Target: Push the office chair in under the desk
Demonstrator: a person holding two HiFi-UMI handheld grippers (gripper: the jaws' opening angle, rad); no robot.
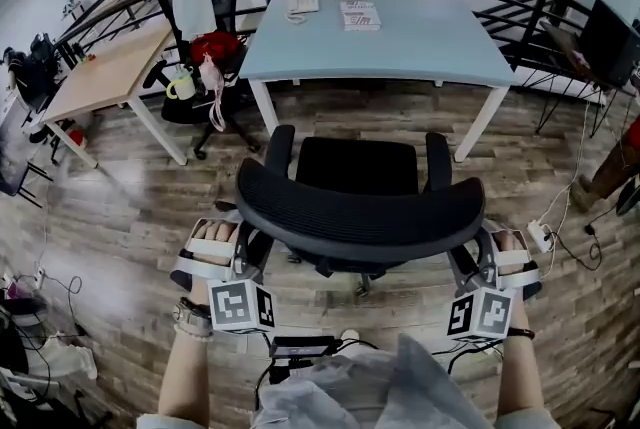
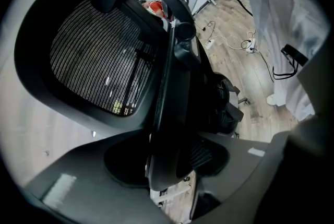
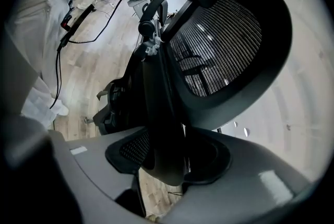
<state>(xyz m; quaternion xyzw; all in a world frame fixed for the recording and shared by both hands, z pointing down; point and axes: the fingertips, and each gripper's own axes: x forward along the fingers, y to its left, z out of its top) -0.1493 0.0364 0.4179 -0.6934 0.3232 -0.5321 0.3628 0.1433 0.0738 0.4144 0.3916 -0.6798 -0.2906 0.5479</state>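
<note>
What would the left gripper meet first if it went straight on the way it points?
The chair: the left gripper has the edge of its back clamped between its jaws, so nothing else comes first.

We record: left gripper point(image 1: 248, 252) and right gripper point(image 1: 478, 255) grey-jawed, white straps point(image 1: 205, 267) | each bears a cube point(image 1: 240, 305) with black-and-white square markers | pale grey garment point(image 1: 400, 387) | black cable point(image 3: 58, 69) along it | bands point(image 1: 190, 317) on both wrists
</note>
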